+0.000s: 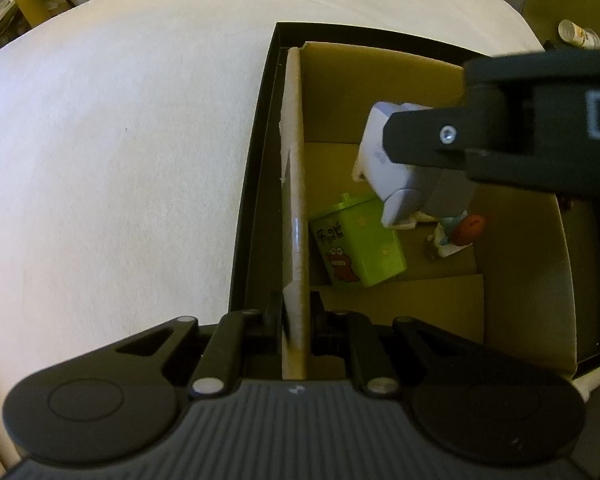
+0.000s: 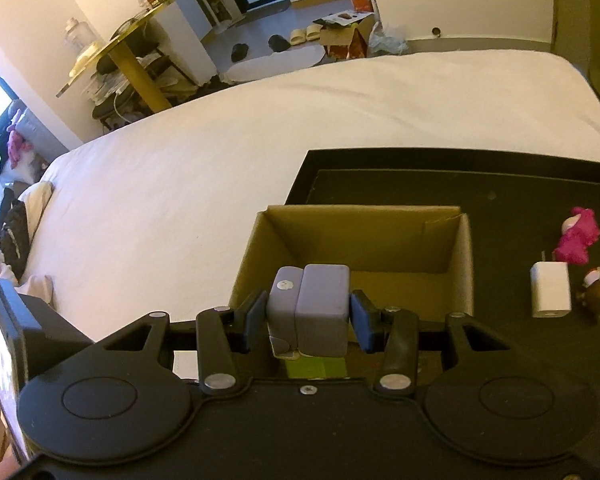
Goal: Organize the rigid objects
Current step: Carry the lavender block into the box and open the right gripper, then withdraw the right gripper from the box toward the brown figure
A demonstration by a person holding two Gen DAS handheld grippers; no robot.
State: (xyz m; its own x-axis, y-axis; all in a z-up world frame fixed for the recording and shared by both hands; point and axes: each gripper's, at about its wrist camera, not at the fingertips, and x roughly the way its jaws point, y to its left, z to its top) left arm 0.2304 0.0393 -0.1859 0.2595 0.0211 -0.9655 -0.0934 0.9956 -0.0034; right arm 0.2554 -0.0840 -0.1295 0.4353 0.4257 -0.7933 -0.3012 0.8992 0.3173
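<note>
A big bed (image 2: 228, 160) with a white sheet fills most of both views. On the bed lies a flat black tray (image 2: 500, 188). A brown cardboard box (image 2: 360, 232) with its top open stands on the left part of the tray.

The left tool (image 1: 296, 320) points down at the box. Its two fingers are closed tight on the left wall of the box (image 1: 294, 200), one finger on each side of the wall.

The right tool (image 2: 306, 318) is above the open box. It grips a grey block (image 2: 320, 308) made of two parts side by side, and its fingers press on the block from left and right. In the left view the block (image 1: 404, 184) hangs over the inside of the box, not touching the floor of the box as far as I can tell.

Inside the box, a green tub (image 1: 358, 248) with a red dinosaur picture lies on its side near the left wall. A small toy figure (image 1: 458, 232) with a red round top lies just beside it, under the block.

On the bare right part of the tray, outside the box, sits a white plug (image 2: 550, 290). A pink toy (image 2: 578, 238) is just behind it, and a small brown toy (image 2: 594, 288) is just to its right.

Past the bed is the floor, with a gold table, shoes and other boxes far away
</note>
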